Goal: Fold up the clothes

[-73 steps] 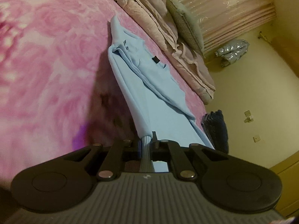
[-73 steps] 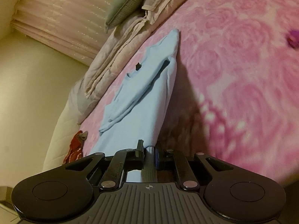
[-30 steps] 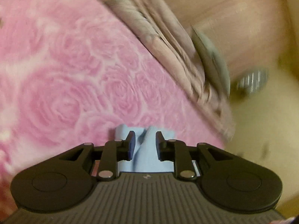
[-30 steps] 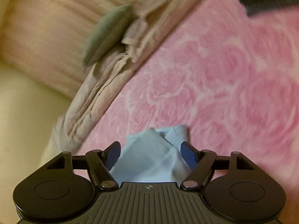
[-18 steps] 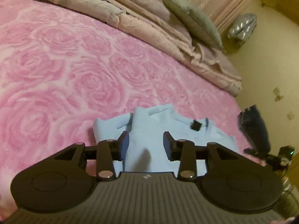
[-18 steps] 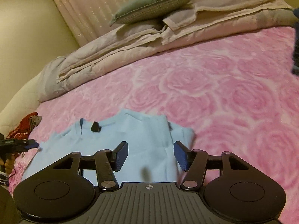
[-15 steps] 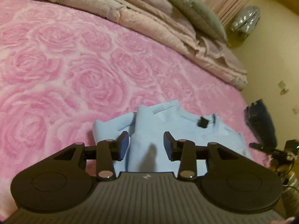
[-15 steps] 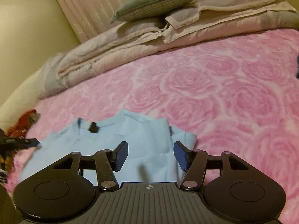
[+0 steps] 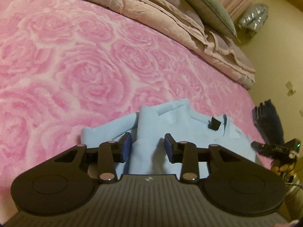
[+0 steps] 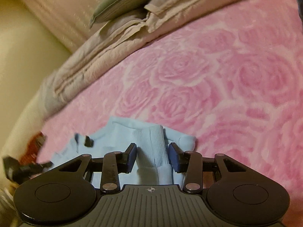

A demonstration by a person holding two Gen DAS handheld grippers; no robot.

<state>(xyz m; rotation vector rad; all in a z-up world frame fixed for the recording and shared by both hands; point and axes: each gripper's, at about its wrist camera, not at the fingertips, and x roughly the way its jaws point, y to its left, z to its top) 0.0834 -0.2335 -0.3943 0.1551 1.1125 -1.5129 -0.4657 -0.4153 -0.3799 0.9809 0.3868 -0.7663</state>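
A light blue sweater (image 9: 181, 124) lies folded on the pink rose-patterned blanket (image 9: 75, 66), its black neck label (image 9: 214, 123) showing. My left gripper (image 9: 147, 147) is open, and a ribbed hem corner of the sweater lies between its blue pads without being pinched. In the right wrist view the same sweater (image 10: 151, 141) lies low in the middle, with its ribbed hem (image 10: 151, 143) between the open fingers of my right gripper (image 10: 152, 158). The other gripper (image 9: 272, 147) shows at the right edge of the left wrist view.
A folded beige quilt (image 9: 151, 9) with a grey-green pillow (image 9: 204, 7) runs along the far side of the bed. Dark clothing (image 9: 269, 123) lies at the bed's right edge. A red item (image 10: 32, 147) sits at the left edge of the right wrist view.
Both grippers held the sweater's hem lifted and shut 2.4 s ago. They carried it over toward the collar, opened, and let it down. Now both have drawn back slightly, still open.
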